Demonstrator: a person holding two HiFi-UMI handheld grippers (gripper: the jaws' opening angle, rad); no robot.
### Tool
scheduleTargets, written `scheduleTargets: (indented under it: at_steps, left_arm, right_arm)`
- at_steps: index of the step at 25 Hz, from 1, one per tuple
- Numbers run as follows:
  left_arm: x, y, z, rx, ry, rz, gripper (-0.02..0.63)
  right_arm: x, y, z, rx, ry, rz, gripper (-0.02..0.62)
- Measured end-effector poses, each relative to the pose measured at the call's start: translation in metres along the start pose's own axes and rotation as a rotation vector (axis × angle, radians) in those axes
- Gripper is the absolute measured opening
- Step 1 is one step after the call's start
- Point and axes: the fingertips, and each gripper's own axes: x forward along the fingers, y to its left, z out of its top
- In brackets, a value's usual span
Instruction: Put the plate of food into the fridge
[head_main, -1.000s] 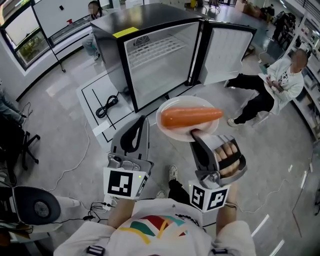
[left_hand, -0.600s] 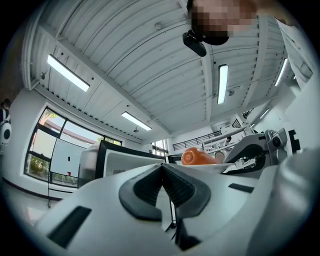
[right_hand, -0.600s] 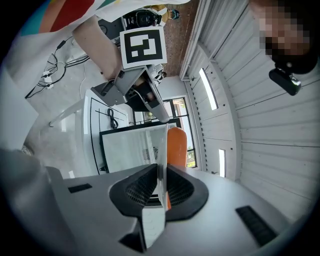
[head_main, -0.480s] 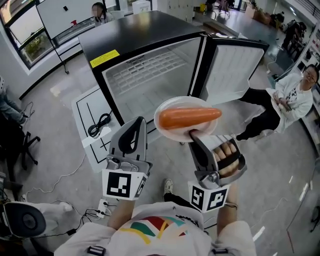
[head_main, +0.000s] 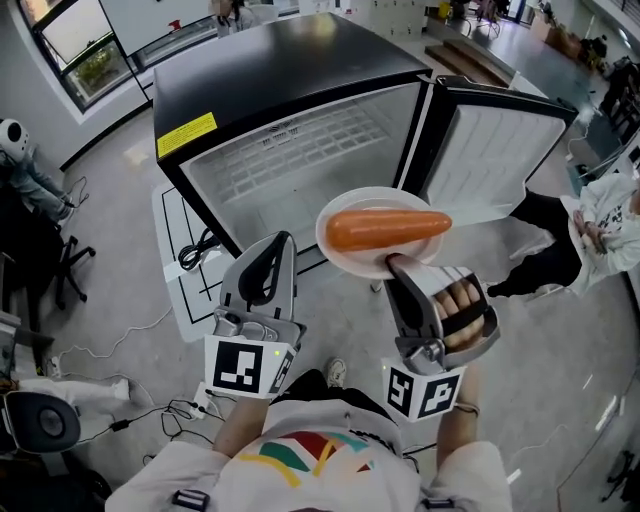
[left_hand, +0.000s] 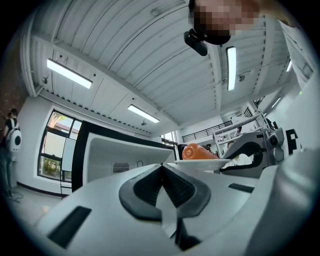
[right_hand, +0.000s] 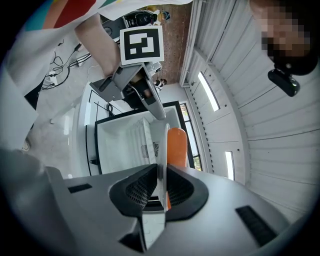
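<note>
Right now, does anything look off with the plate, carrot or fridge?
Nothing stands out: the right gripper holds the plate by its near rim, level, the carrot lies across it, and the fridge stands open.

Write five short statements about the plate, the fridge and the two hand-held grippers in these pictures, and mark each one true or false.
1. The right hand-held gripper is shut on the rim of the white round plate. True.
2. An orange carrot lies on the plate. True.
3. The door of the black fridge is shut. False: it stands open, with the white inside showing.
4. The left hand-held gripper grips the plate too. False: its jaws are together on nothing, beside the plate.
5. The plate already stands inside the fridge. False: it is held in the air in front of the open fridge.
</note>
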Motion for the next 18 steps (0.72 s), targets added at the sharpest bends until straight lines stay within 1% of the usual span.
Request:
scheduleTargets:
  at_steps: [6,11,18]
  left_arm:
    - [0.012,0.009,-0.012,0.007,0.032,0.042,0.006]
    - [0.020,0.015,-0.014,0.011,0.027,0.060,0.006]
    - [0.036,0.040,-0.018,0.002,0.021,0.088,0.006]
  right_arm:
    - [0.022,0.008,-0.004,0.008,-0.052,0.031,0.044]
    - [0.038,0.007,-0.006,-0.002,-0.081,0.037,0.044]
    - [0.073,0.002,-0.003,-0.021,-0.109,0.039,0.044]
